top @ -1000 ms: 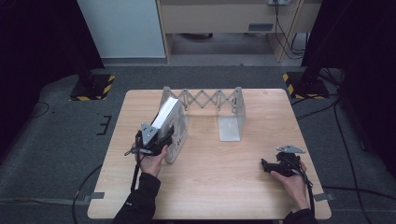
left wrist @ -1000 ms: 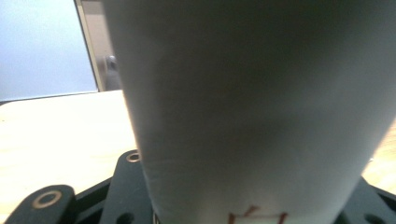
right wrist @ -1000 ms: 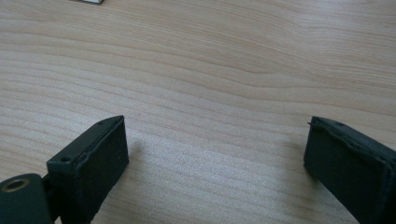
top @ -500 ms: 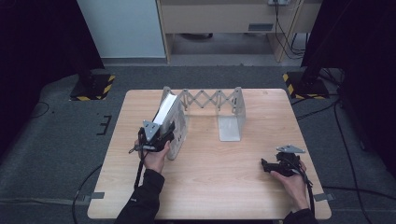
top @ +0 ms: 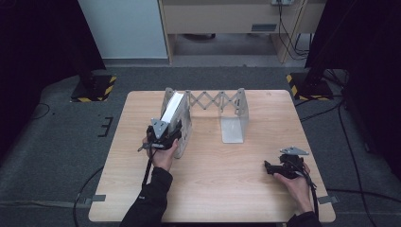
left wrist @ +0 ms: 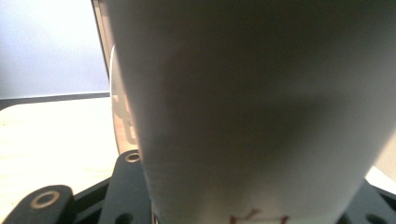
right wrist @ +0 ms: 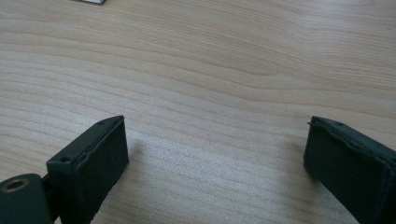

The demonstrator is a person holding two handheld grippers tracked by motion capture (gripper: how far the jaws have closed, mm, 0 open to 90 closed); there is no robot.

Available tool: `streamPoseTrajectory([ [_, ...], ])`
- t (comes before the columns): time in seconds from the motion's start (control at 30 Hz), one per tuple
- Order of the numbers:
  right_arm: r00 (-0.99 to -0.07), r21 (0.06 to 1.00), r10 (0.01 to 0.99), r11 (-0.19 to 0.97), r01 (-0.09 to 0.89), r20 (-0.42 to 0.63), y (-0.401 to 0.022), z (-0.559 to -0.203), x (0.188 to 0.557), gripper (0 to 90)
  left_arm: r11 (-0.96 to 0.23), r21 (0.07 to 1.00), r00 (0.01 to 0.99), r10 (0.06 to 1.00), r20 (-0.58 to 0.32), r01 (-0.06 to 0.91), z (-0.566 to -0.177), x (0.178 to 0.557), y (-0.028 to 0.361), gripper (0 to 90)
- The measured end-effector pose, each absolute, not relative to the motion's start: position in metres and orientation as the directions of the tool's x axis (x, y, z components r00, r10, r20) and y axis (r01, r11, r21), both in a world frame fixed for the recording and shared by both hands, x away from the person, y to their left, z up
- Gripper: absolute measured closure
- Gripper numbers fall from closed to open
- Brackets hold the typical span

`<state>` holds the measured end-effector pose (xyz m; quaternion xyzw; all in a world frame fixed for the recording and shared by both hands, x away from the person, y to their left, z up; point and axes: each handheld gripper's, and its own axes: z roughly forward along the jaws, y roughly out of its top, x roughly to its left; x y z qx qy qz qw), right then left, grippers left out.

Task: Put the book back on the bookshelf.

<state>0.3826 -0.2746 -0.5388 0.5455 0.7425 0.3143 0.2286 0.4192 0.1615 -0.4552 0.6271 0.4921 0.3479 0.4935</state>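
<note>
The left gripper [top: 165,133] is clamped on a white book [top: 173,108], its jaws closed on the near end of it; in the left gripper view the book's pale cover [left wrist: 252,102] rises straight up between the two black jaws and blocks nearly everything beyond, with a small red mark at its bottom edge that is cut off and cannot be read. The book stands on edge, leaning against the left end plate [top: 183,124] of a grey metal expanding book rack [top: 213,101], just inside that plate, at the left-rear part of the wooden table [top: 217,189]. The rack's scissor lattice stretches to the right from there to a second end plate [top: 235,123], whose flat foot lies on the tabletop; the space between the two plates holds nothing but the book. The left hand [top: 163,156] comes up from the table's near edge in a dark sleeve. Well apart, near the right front corner, the right gripper [top: 272,168] rests low over the table in the right hand [top: 295,182], its jaws wide open with only bare wood grain [right wrist: 215,93] between the two black pads [right wrist: 100,158]. No brand or label is legible on the book, the rack or the grippers.
</note>
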Motion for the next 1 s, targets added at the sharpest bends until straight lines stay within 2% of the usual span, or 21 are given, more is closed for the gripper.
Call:
streamPoseTrajectory([
  [0.33,-0.302,0.717,0.953,0.209,0.665,0.002,-0.275,-0.539,0.382,6.9,-0.012,0.96,0.364,0.927,-0.095,0.28,-0.46,0.411,0.173,42.9],
  [0.5,-0.301,0.717,0.954,0.208,0.665,0.002,-0.274,-0.539,0.382,6.9,-0.017,0.941,0.389,0.913,-0.123,0.338,-0.476,0.401,0.18,39.2],
  [0.63,-0.3,0.718,0.954,0.209,0.663,0.0,-0.274,-0.539,0.382,6.9,-0.05,0.928,0.393,0.913,-0.107,0.369,-0.492,0.396,0.181,41.1],
  [0.73,-0.301,0.719,0.954,0.209,0.663,0.0,-0.274,-0.539,0.382,6.9,-0.027,0.932,0.375,0.919,-0.119,0.362,-0.497,0.394,0.181,46.0],
  [1.0,-0.301,0.719,0.954,0.209,0.663,0.0,-0.274,-0.539,0.382,6.9,-0.074,0.934,0.313,0.949,-0.042,0.349,-0.493,0.394,0.175,52.1],
])
